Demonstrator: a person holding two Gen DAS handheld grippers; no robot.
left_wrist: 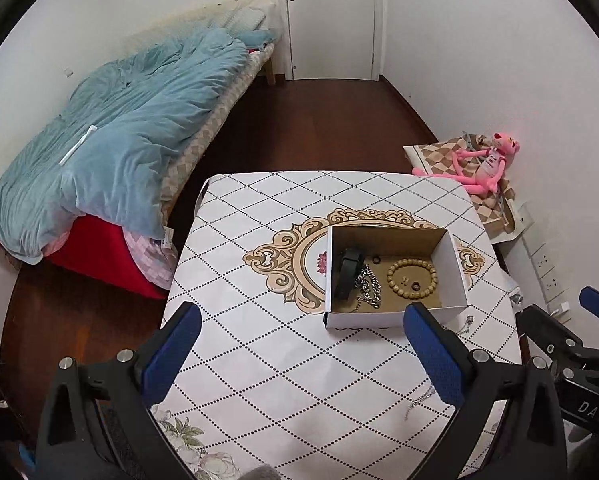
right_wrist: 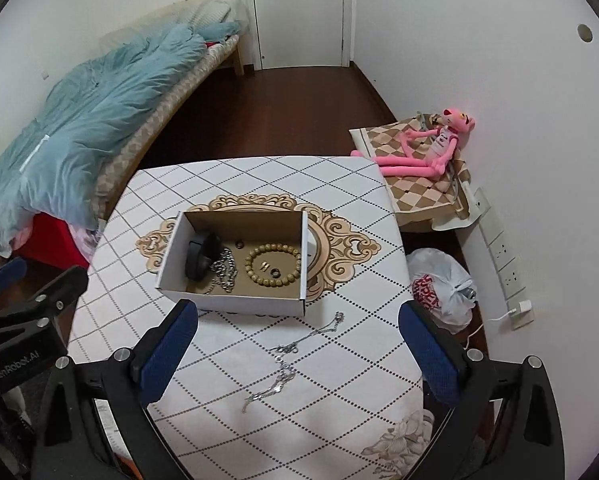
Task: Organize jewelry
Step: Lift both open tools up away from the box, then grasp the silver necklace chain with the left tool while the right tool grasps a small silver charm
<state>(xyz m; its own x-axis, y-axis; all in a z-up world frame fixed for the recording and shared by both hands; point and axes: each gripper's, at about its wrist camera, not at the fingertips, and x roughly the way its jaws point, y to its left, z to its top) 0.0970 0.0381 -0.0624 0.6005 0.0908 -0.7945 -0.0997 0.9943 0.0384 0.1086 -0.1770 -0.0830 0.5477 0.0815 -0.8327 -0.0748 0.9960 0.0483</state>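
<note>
1. A thin silver chain necklace (right_wrist: pixel 289 356) lies loose on the tabletop (right_wrist: pixel 347 208), outside the cardboard box (right_wrist: pixel 235 302). It sits directly ahead of the right tool (right_wrist: pixel 297 354), between its two blue pads as that camera sees it, and nearer to this tool than the box is.
2. The chain's long axis runs on a diagonal, from close in and slightly left of the right tool's centre line to farther out and right, ending just short of the box's near wall. It is crumpled midway, so it is not a clean straight line.
3. The right tool is open wide and holds nothing. The left tool (left_wrist: pixel 301 354) is open too and empty, and hovers over bare tabletop.
4. From the left tool, the box lies ahead and a little right, and the chain is off to the right, mostly hidden behind its right pad. I judge the right hand the nearer one for the pickup.
5. Count: one chain outside the box. Inside: one black band (right_wrist: pixel 198 256), one heavy silver link chain (right_wrist: pixel 224 270), one beaded bracelet (right_wrist: pixel 273 265), and what look like three small rings or ring-like pieces, though they are too small to be sure.
6. The pickup likely calls for closing across the chain's bunched middle.
</note>
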